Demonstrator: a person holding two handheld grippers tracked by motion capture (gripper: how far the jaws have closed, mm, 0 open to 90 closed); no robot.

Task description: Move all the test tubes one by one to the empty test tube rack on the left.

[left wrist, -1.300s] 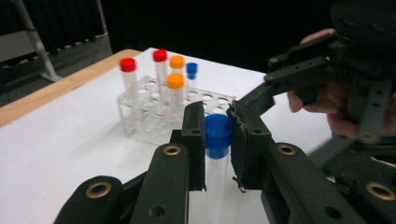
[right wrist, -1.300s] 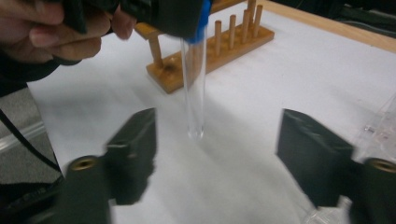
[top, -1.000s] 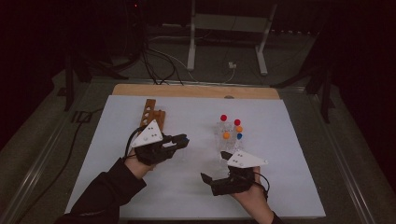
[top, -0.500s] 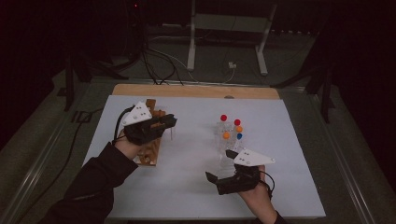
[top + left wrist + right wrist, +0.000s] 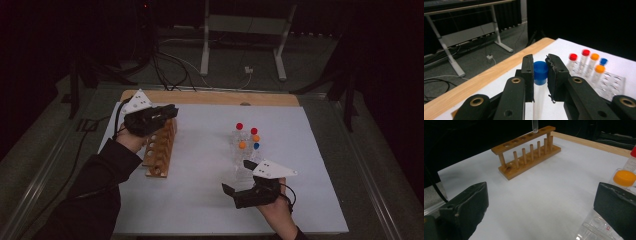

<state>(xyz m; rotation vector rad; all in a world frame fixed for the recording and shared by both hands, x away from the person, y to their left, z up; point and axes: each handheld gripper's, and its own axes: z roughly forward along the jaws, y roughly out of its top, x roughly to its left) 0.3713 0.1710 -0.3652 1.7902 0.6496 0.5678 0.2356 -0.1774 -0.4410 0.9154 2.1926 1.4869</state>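
My left gripper point(image 5: 169, 113) hangs over the far end of a wooden tube rack point(image 5: 160, 147), shut on a clear tube with a blue cap point(image 5: 540, 71). The tube's lower end point(image 5: 534, 126) hovers just above the rack's point(image 5: 529, 152) top holes in the right gripper view. Several capped tubes, red, orange and blue point(image 5: 248, 136), stand in a clear plastic rack point(image 5: 615, 83) at the middle right of the white table. My right gripper point(image 5: 231, 192) is low near the table's front edge, open and holding nothing, with an orange-capped tube point(image 5: 625, 178) close by its right jaw.
A wooden strip point(image 5: 215, 97) runs along the table's far edge. Beyond it are metal stand legs point(image 5: 205, 50) and cables on the floor. White table surface point(image 5: 200, 165) lies bare between the two racks. The person's dark sleeve point(image 5: 95, 195) comes in at the bottom left.
My left gripper has moved away from the table's middle, to the far left and up over the wooden rack, carrying the blue-capped tube. The right gripper has barely shifted.
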